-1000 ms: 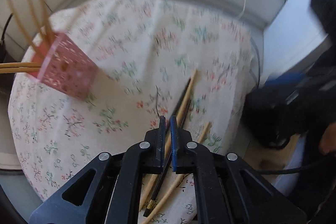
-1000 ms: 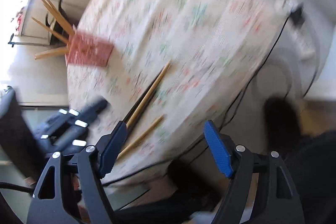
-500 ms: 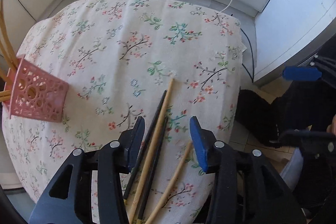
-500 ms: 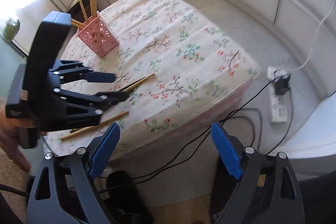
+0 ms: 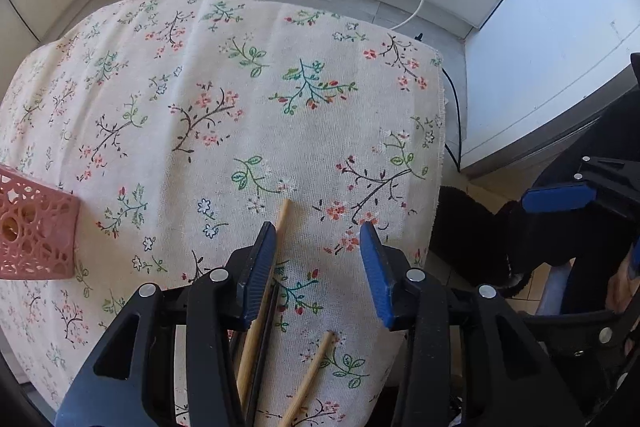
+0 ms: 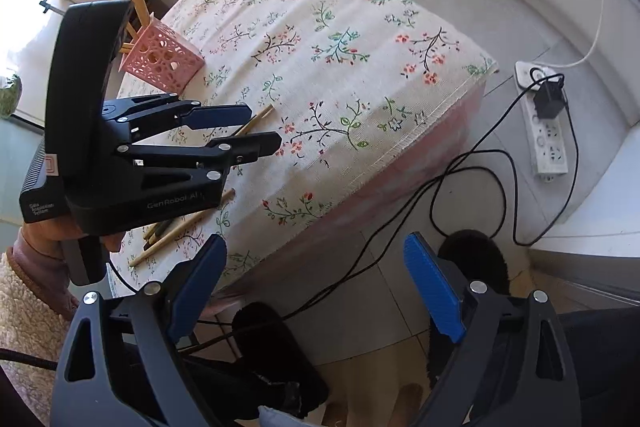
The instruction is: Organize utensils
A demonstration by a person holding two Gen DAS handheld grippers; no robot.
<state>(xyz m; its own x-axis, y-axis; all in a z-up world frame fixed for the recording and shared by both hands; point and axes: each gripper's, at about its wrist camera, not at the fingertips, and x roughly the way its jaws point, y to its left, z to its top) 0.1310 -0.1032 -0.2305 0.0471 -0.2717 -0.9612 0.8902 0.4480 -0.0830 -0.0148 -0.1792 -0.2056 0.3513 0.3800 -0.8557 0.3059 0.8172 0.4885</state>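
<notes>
Two pale wooden chopsticks and a dark one lie on the floral tablecloth near its front edge. My left gripper hangs open just above them. Its left finger covers the long pale and dark sticks, and bare cloth shows between the pads. The right wrist view has the left gripper pointing at the same chopsticks. A pink lattice holder with several chopsticks upright in it stands at the table's far left. My right gripper is wide open and empty, off the table over the floor.
A white power strip and black cables lie on the tiled floor right of the table. Dark fuzzy slippers sit below the table's corner. A hand in a fleece sleeve holds the left gripper. White cabinets line the walls.
My left gripper's jaws went from shut to open and it dropped closer to the chopsticks, the holder sliding to the frame's left. The right gripper spread wider and its view steadied.
</notes>
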